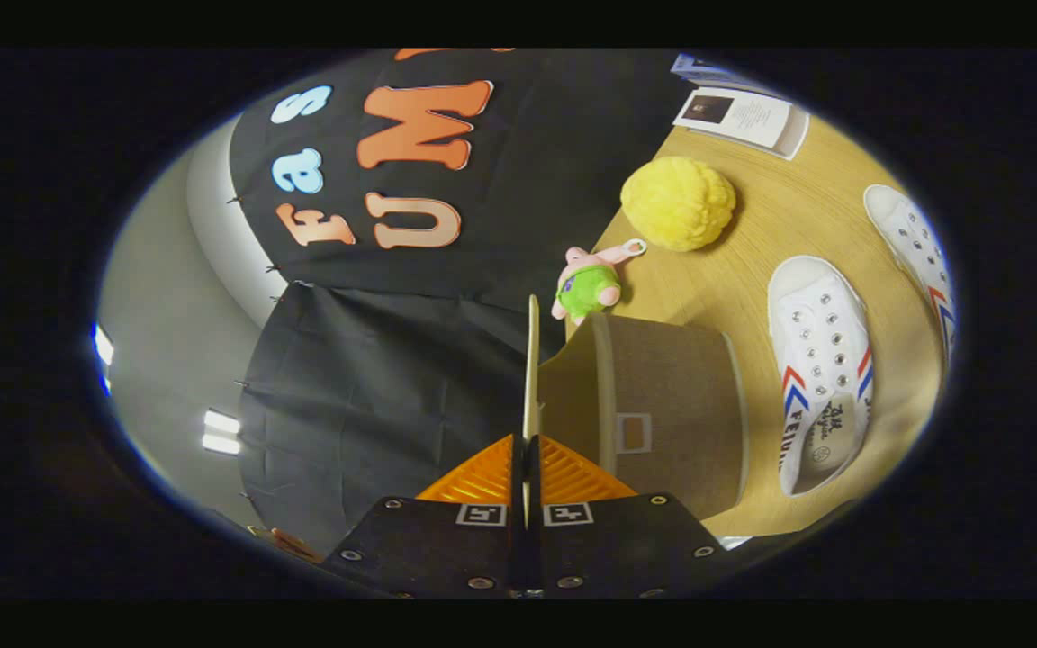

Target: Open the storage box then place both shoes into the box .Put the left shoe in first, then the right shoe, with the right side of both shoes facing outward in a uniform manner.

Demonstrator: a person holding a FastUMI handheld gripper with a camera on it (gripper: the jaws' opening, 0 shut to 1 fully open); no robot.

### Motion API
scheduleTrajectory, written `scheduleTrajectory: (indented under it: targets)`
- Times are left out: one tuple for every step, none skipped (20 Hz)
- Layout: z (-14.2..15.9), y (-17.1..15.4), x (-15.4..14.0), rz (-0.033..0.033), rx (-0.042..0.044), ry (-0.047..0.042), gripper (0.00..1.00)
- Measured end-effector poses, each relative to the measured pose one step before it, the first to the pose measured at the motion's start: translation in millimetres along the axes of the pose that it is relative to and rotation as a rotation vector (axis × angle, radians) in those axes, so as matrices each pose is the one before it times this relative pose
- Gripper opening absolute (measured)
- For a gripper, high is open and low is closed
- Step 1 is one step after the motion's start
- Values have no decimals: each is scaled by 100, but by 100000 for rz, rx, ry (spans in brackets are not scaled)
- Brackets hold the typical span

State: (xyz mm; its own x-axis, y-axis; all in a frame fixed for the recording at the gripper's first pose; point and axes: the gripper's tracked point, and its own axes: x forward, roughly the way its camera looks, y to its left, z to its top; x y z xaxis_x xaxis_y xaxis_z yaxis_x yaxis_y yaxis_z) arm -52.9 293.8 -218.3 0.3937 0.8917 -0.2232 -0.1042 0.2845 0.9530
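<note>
lid-opening step: fingers [525,468] clenched on box lid [532,360] edge, lid upright over storage box [662,414]. next: release lid, reach shoe [820,378] at 3 o'clock of box.

Wooden table [780,225]: shoes [820,369], storage box [662,405], yellow ball [678,202], plush toy [588,283].

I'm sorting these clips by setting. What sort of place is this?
Likely a staged recording booth, not a home: black cloth wall, a wooden table with toys, two white shoes and a storage box, whose lid the gripper pinches.
</note>
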Motion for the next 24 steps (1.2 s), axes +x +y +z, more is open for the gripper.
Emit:
scheduleTrajectory:
  targets:
    - [-40, 1024, 35, 1781, 74, -1044, 1]
    - [-93, 710, 239, 544, -593, -989, 1]
    - [-177, 543, 87, -314, -1103, -647, 1]
    - [-200, 634, 246, 156, -1258, -415, 1]
    - [-180, 751, 231, 363, -743, -621, 1]
    - [-106, 818, 299, 583, -342, -739, 1]
    - [-94, 850, 205, 368, -760, -848, 1]
    - [-169, 654, 339, -49, -1397, -783, 1]
    - [-138, 647, 399, -560, -1550, -519, 1]
    - [-216, 653, 473, -350, -1164, -165, 1]
    - [-278, 772, 341, -230, -682, -171, 0]
    - [-128, 777, 532, -118, -1390, -390, 1]
    - [-291, 775, 405, -544, -1949, -294, 1]
    - [-248, 577, 518, -712, -2103, -102, 1]
    - [-318, 580, 393, -611, -1618, -82, 1]
    - [-313, 696, 494, -66, -1362, -9, 1]
    - [-292, 675, 532, 4, -1259, -80, 1]
    - [-306, 513, 560, -199, -1023, -91, 1]
    - [-425, 451, 462, -201, -694, 121, 1]
    - [-395, 375, 566, 13, -723, 267, 1]
    - [-469, 430, 409, -308, -851, 302, 2]
    - [-371, 334, 454, -377, -801, 270, 2]
    - [-454, 350, 314, -275, -587, 200, 2]
    - [-412, 293, 401, -175, -441, 158, 2]
